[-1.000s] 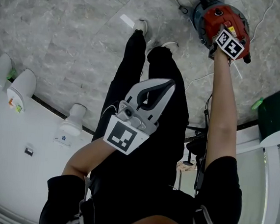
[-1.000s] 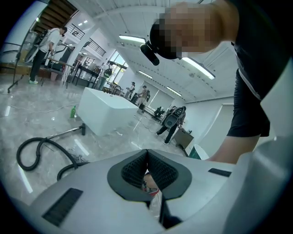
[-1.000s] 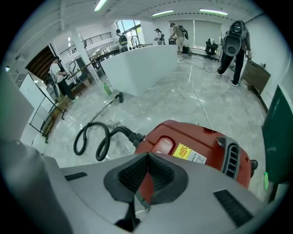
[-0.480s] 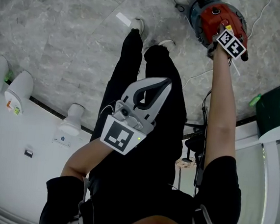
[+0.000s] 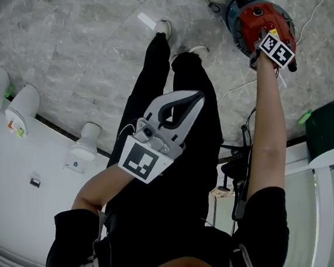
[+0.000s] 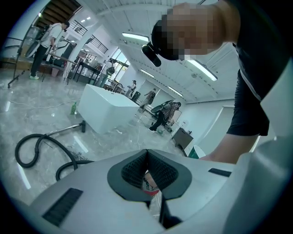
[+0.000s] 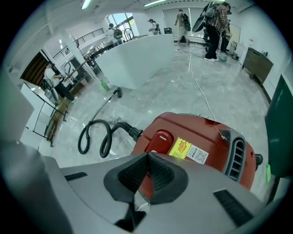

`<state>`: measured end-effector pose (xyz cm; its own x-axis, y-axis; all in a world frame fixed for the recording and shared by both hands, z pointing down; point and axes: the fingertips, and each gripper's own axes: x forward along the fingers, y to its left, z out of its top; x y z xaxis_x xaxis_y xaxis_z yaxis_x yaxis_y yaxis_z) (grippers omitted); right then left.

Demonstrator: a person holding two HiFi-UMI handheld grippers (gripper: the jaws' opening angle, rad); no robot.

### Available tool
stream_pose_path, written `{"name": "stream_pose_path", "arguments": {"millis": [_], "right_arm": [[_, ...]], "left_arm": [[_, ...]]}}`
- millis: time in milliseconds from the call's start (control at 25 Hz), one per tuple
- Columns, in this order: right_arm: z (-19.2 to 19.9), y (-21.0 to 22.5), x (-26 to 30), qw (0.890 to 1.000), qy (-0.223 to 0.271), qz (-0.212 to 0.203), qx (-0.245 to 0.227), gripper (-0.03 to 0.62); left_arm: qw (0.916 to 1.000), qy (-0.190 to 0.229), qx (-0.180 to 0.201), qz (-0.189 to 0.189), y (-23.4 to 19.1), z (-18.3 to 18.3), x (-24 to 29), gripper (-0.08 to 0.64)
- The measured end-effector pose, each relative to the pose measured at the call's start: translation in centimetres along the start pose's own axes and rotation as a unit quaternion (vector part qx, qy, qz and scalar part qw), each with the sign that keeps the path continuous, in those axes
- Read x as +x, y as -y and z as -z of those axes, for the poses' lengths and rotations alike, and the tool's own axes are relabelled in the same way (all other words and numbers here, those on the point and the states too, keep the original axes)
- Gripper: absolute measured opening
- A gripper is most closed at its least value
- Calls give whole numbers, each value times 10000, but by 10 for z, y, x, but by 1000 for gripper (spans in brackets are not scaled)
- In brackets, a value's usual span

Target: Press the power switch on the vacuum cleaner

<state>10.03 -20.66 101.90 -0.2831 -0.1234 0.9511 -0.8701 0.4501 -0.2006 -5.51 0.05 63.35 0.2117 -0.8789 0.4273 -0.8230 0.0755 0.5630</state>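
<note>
Jaws together, right hand-held gripper (image 7: 147,155) over red vacuum cleaner (image 7: 203,130)

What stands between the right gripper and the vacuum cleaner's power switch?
Nothing visible. The right gripper, jaws together, points straight at the red power switch on the vacuum cleaner; only bare red casing lies around its tips.

My right gripper (image 7: 147,154) is over the vacuum cleaner (image 7: 201,137), tips just before its switch (image 7: 160,138), possibly touching. Hose (image 7: 98,132) to the left. Left gripper (image 5: 201,97) well apart.
</note>
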Motion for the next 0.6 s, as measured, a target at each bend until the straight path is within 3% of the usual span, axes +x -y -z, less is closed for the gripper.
{"name": "stream_pose_path", "arguments": {"millis": [240, 600], "right_arm": [[2, -2, -8, 9996, 253, 80, -95, 18], [8, 3, -51, 9973, 694, 187, -135, 18]], "left_arm": [[9999, -88, 57, 33, 8, 3, -8, 18], [9979, -217, 398, 470, 38, 1, -10, 18]]}}
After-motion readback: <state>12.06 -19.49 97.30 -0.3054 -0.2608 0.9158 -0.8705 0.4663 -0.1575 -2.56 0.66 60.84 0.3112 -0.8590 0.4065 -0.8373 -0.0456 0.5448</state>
